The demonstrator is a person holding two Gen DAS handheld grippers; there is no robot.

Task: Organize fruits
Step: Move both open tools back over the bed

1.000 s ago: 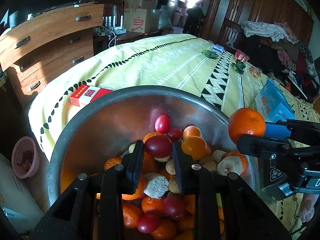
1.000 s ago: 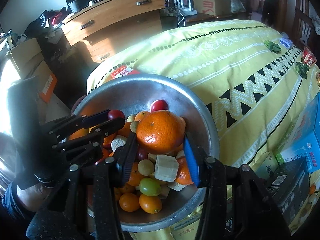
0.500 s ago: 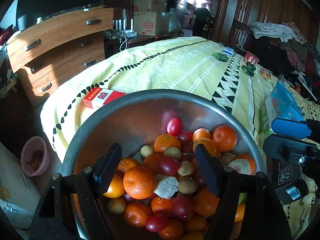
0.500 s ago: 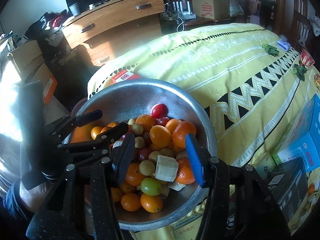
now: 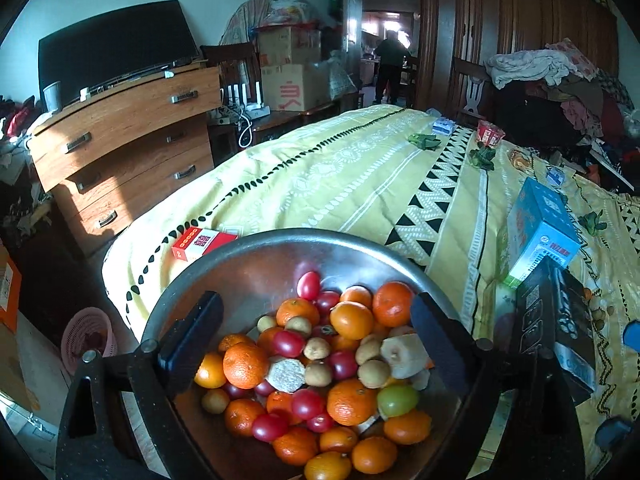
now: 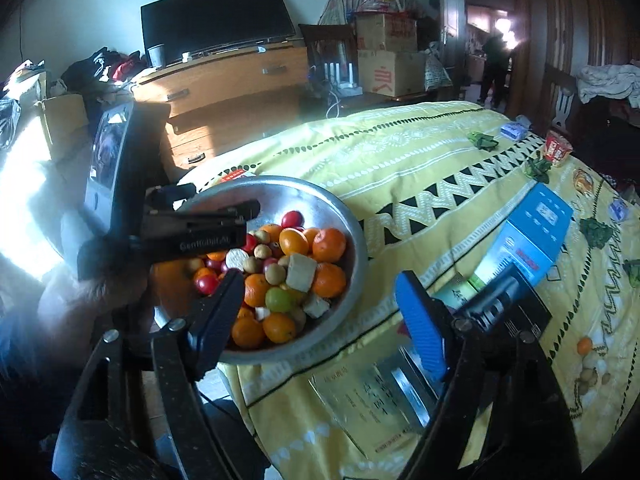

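Note:
A steel bowl point(image 5: 256, 256) sits at the near edge of a yellow bedspread, full of oranges point(image 5: 245, 364), red cherry tomatoes point(image 5: 308, 285), small brown fruits, pale fruit chunks and a green grape point(image 5: 397, 400). My left gripper point(image 5: 316, 344) is open and empty, its jaws spread wide above the pile. My right gripper point(image 6: 320, 312) is open and empty, drawn back to the right of the bowl point(image 6: 352, 248), over its near rim. The left gripper also shows in the right wrist view point(image 6: 192, 232) at the bowl's left side.
A red box point(image 5: 202, 242) lies behind the bowl. A blue box point(image 5: 540, 228) and a black box point(image 5: 560, 320) stand to its right. Loose small fruits point(image 6: 588, 372) and one orange point(image 6: 584, 345) lie on the bedspread at the right. A wooden dresser point(image 5: 120, 140) stands at the left.
My left gripper let go of a red tomato and my right gripper let go of an orange into the bowl. Both opened wide and drew back, the right one moving rightwards.

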